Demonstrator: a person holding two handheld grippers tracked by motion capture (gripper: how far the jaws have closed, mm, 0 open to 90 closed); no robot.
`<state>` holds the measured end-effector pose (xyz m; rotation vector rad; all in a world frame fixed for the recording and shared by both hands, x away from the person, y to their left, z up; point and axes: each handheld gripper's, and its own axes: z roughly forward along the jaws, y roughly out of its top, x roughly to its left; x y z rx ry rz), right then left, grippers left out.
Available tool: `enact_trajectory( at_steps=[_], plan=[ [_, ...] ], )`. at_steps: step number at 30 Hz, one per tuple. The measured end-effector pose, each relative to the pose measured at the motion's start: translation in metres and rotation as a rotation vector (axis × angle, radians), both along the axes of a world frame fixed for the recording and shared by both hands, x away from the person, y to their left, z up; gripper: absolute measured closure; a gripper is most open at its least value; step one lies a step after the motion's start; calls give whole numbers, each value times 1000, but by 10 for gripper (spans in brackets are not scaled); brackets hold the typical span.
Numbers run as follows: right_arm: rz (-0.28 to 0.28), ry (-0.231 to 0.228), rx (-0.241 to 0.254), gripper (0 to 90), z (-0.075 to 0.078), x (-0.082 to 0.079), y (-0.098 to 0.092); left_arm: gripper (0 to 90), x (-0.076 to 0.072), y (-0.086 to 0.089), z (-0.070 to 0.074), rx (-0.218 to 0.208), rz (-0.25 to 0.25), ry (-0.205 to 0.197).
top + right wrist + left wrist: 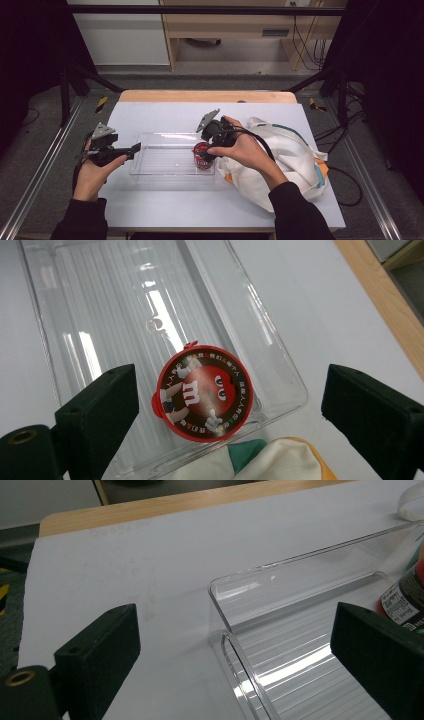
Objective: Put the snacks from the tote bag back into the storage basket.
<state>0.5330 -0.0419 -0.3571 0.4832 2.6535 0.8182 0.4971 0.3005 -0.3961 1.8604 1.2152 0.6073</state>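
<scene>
One white table (165,112), wooden-edged, fronts perhaps a pale cabinet (120,35).

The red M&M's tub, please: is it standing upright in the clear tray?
Upright: the red M&M's tub shows its round lid face-up, standing at the clear tray's end.

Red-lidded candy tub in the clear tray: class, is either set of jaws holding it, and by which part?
Nothing is held. The right gripper hangs open above the candy tub standing in the clear tray; the left gripper is open too.
</scene>
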Motion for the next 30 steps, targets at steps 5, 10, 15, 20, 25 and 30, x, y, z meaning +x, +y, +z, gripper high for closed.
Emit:
enact_trajectory(
  at_steps=[5,10,15,20,25,30],
  plan=[
    [-25,-16,52,89,7,-6,-5,58,0,-1,0,3,-2,2],
    [-67,-35,54,89,13,-10,-12,58,0,0,0,1,-1,1],
    [-82,-45,78,89,20,-15,-20,58,0,1,1,1,0,1],
    [-125,-63,90,89,26,-19,-31,52,0,2,1,4,3,3],
    [-177,-79,113,89,30,-24,-40,52,0,2,1,3,3,5],
    [-216,-109,165,90,39,-29,-52,51,0,2,1,0,2,3]
  ],
)
